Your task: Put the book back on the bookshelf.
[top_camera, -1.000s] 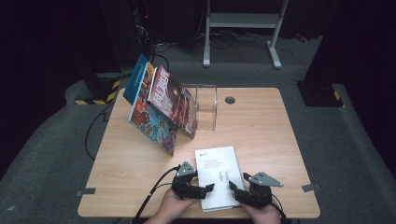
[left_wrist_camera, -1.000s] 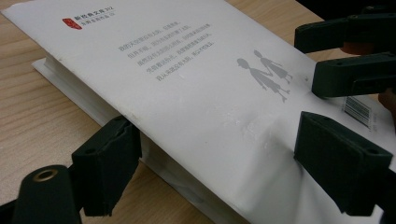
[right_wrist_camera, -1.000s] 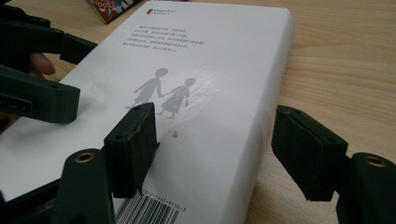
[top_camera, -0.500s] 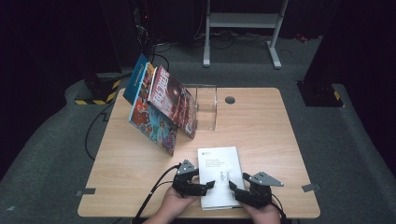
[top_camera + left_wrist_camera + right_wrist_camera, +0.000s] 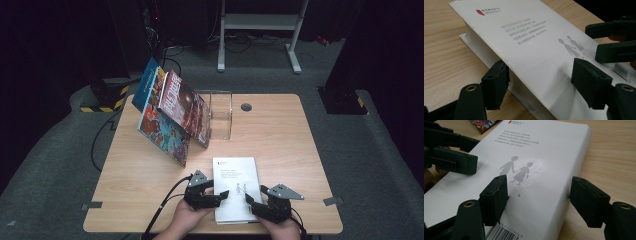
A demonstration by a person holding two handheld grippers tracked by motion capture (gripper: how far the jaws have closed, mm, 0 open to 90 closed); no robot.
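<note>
One white book (image 5: pixel 235 186) lies flat on the wooden counter (image 5: pixel 280 140), near the person's edge, back cover up. That cover carries a small red mark with a line of grey print at its far corner, a block of pale grey text too faint to read, a grey silhouette of two figures hand in hand, and a barcode (image 5: pixel 503 233) at the near corner whose digits are partly readable, beginning 978-7.

Two hand-held grippers flank it. The left hand-held gripper (image 5: pixel 220 194) is at the book's left edge; its jaws have just been closing, one pad at the page edge and one on the cover, with the cover dimpled beneath that pad. The right hand-held gripper (image 5: pixel 249 201) straddles the book's right edge, one pad on the cover and the other just off the spine, a small gap showing, so the jaws stand apart.

Farther back, three colourful books (image 5: pixel 170 117) lean together against a clear acrylic stand (image 5: pixel 221 114); their titles are too blurred to read.
</note>
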